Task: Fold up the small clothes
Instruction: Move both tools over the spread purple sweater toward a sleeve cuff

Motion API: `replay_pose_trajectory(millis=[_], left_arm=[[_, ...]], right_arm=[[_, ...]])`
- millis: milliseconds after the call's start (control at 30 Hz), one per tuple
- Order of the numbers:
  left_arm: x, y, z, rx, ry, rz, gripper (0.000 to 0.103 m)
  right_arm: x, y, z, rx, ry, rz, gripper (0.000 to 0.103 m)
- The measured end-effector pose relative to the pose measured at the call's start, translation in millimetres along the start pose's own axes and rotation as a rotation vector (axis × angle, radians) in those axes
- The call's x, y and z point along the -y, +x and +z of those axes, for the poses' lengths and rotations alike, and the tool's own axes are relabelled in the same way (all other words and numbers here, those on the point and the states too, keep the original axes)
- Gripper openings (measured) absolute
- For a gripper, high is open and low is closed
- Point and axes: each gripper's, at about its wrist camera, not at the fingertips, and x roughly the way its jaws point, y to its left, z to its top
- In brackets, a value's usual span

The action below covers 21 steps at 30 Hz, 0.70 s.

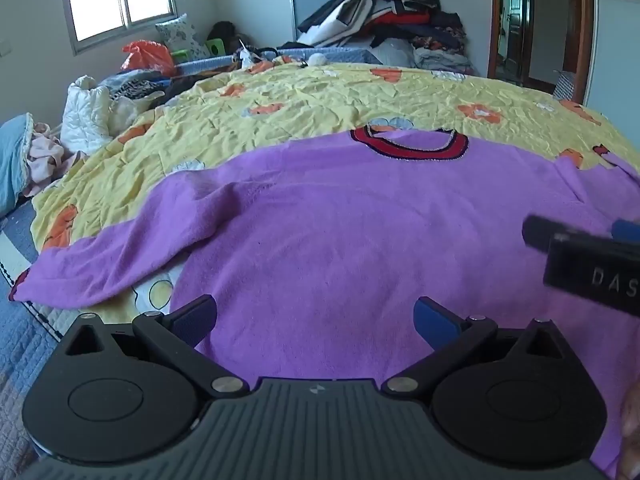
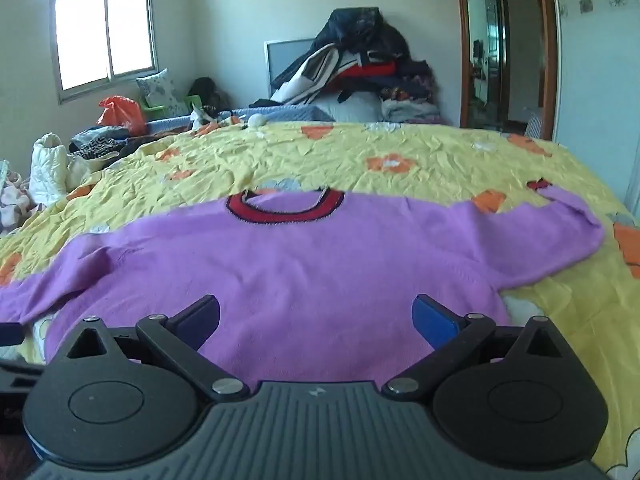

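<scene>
Sweater (image 1: 340, 232) lies flat mid-frame on the bed (image 1: 320, 96), ready for folding; left hand-held gripper (image 1: 316, 320) and right hand-held gripper (image 2: 316, 320) gape wide, empty, at its hem.

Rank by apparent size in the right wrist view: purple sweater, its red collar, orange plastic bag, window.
1. purple sweater
2. window
3. red collar
4. orange plastic bag

The sweater lies nearest the camera, which inflates it; the window and bag sit farther back.

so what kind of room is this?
A home bedroom, most likely: a bed under a yellow floral sheet, a heap of clothes by the far wall, and a purple sweater spread out for folding.
</scene>
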Motion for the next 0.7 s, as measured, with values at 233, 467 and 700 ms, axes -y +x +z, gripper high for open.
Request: replay_pose_trajectory(millis=[233,467,700], left_arm=[[1.6,-3.0,-5.7,0.006,0.014,-0.03,0.103],[17.6,-8.0,-13.2,0.003,0.085,-0.036,0.103],[18.7,-7.4,-9.0,-0.017,0.083,-0.045,0.103]], right_arm=[[-4.1,3.0,-0.6,-0.095,-0.05,-0.075,0.103],[-7.9,-1.1,3.7,-0.12,-0.066,-0.099,0.103],[-1.3,-5.6,9.0,-0.111,-0.084,-0.111,0.103]])
